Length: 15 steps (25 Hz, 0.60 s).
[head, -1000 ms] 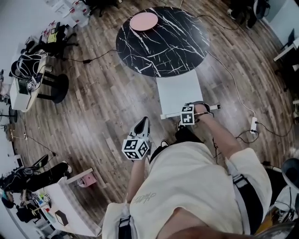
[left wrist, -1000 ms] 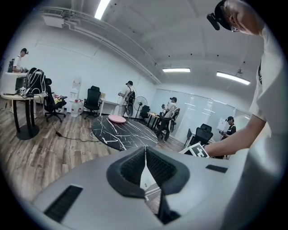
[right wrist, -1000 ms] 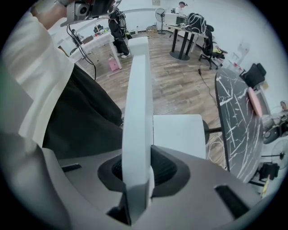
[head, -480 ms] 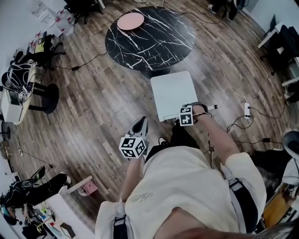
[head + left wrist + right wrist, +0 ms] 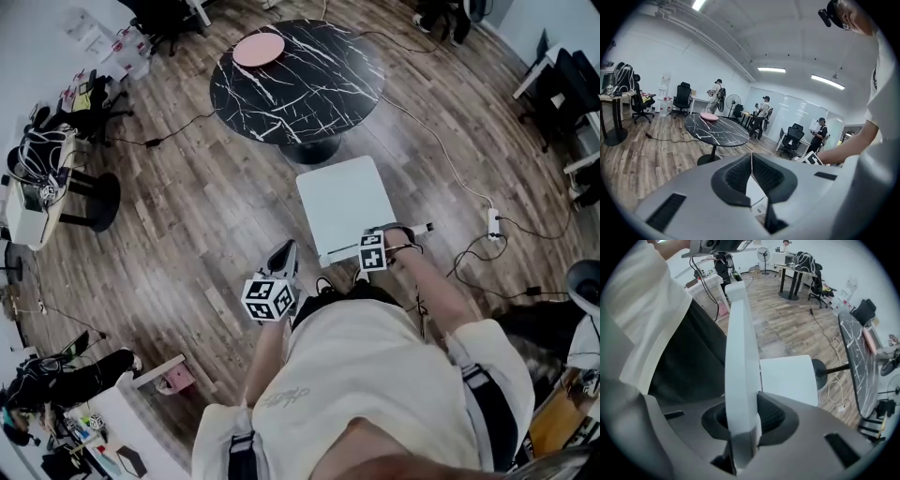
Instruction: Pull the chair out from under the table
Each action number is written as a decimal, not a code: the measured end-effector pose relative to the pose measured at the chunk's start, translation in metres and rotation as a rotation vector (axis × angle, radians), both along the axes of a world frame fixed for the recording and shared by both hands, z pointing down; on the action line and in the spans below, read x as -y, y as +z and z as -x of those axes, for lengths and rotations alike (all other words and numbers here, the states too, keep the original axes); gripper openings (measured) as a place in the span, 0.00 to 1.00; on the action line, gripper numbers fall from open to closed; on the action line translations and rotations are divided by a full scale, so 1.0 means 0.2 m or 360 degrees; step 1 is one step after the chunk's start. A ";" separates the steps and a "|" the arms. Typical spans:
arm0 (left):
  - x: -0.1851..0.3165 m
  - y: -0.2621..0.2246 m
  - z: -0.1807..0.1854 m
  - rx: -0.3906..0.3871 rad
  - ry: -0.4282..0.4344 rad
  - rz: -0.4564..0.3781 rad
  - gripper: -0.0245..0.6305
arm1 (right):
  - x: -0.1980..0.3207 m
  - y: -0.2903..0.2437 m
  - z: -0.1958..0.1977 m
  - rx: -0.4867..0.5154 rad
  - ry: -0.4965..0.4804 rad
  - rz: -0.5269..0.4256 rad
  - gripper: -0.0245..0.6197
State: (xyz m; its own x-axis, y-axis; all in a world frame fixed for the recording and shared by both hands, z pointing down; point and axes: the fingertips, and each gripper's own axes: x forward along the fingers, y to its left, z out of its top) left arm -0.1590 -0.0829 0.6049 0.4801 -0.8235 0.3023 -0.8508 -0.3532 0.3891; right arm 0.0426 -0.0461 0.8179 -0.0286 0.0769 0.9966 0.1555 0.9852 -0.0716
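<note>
Table (image 5: 295, 80), one: round, black marbled top on a pedestal; pink plate (image 5: 258, 49) near its far edge

Chair (image 5: 345, 202), one, white: on the wood floor (image 5: 197, 206), seat fully clear of the tabletop, near the pedestal base, between table and person

Right gripper (image 5: 743, 420): pointing down, jaws clamped on the top of the chair's backrest (image 5: 740, 324), white panel filling the gap

Left gripper (image 5: 751, 164): to the left of the chair and apart from it, jaws pressed together, nothing between them

Cable (image 5: 459, 178): loose on the floor, right of the chair
</note>
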 end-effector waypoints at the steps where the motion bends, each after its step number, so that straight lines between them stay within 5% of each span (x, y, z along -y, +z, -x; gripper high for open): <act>1: -0.01 -0.01 -0.02 -0.0006 -0.0007 0.0003 0.07 | -0.02 0.00 -0.01 -0.0010 -0.0019 0.0001 0.18; 9: -0.07 -0.03 -0.13 -0.0010 -0.0047 -0.0006 0.07 | -0.07 0.00 -0.02 -0.0034 -0.0149 -0.0033 0.18; 15: -0.12 0.04 -0.14 -0.0010 -0.0092 0.0032 0.07 | -0.08 0.01 -0.01 0.0053 -0.0034 -0.0015 0.20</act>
State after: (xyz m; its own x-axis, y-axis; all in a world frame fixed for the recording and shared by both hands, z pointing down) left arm -0.1313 -0.0593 0.6130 0.4341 -0.8436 0.3160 -0.8670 -0.2959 0.4010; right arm 0.0450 -0.0306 0.8194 -0.0602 0.0686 0.9958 0.1789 0.9822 -0.0568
